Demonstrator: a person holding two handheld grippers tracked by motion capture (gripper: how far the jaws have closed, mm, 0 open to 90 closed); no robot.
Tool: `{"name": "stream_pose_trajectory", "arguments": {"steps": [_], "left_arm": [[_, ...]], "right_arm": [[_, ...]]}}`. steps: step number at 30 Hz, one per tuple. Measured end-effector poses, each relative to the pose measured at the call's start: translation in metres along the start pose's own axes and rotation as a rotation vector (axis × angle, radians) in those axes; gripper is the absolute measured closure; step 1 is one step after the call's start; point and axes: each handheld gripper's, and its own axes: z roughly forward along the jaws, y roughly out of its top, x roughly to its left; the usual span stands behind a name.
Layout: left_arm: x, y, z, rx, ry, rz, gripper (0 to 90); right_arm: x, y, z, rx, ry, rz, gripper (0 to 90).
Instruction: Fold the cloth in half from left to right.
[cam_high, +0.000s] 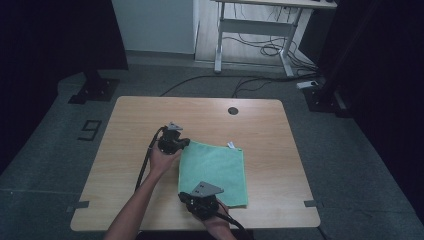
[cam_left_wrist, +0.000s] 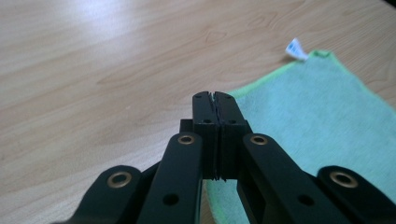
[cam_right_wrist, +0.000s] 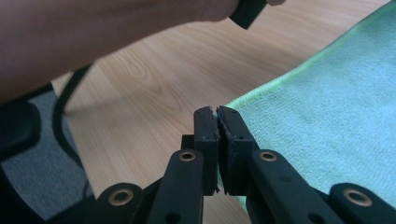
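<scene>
Cloth count first: you have one green cloth (cam_high: 214, 173) lying flat on the wooden tabletop (cam_high: 125, 150), right of centre and toward your side, with a small white tag (cam_high: 232, 145) at its far right corner. You hold two claws. Your left claw (cam_high: 184, 144) sits at the cloth's far left corner; your right claw (cam_high: 186, 196) sits at its near left corner.

From above, the jaws are too small to read. The left gripper view shows your left claw (cam_left_wrist: 215, 96) pressed shut, a sliver of the cloth's (cam_left_wrist: 317, 121) edge pinched between its tips, and the tag (cam_left_wrist: 296, 49) standing up beyond. The right gripper view shows your right claw (cam_right_wrist: 217, 111) closed on the green hem of the cloth (cam_right_wrist: 327, 116), with your other forearm (cam_right_wrist: 93, 32) crossing overhead and a black cable (cam_right_wrist: 65, 116) trailing off the tabletop's edge.

The tabletop is pale woodgrain with a round dark grommet (cam_high: 233, 110) near its far edge. Grey carpet (cam_high: 50, 145) surrounds it, a "9" (cam_high: 90, 130) marked on the floor at left. A white-legged desk (cam_high: 260, 35) with loose cables stands behind.
</scene>
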Motion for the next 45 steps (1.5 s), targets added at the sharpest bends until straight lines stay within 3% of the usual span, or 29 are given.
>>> {"name": "stream_pose_trajectory", "arguments": {"steps": [6,19,25,38,45], "left_arm": [[-0.005,0.006,-0.01,-0.014,-0.004,0.024,88.9],[0.003,-0.003,-0.014,-0.016,0.003,-0.007,88.9],[0.006,0.003,-0.032,-0.048,0.006,-0.006,88.8],[0.007,0.002,-0.025,-0.031,-0.007,-0.026,88.8],[0.005,0.006,-0.03,-0.034,0.002,-0.012,88.8]], "right_arm": [[0.007,0.004,-0.004,-0.026,-0.002,-0.022,85.8],[0.002,0.0,0.0,-0.015,0.002,-0.004,85.9],[0.01,0.015,-0.006,-0.071,0.036,-0.02,85.9],[0.017,0.012,0.0,-0.061,0.054,-0.023,85.9],[0.02,0.016,-0.002,-0.077,0.05,-0.032,85.9]]}}
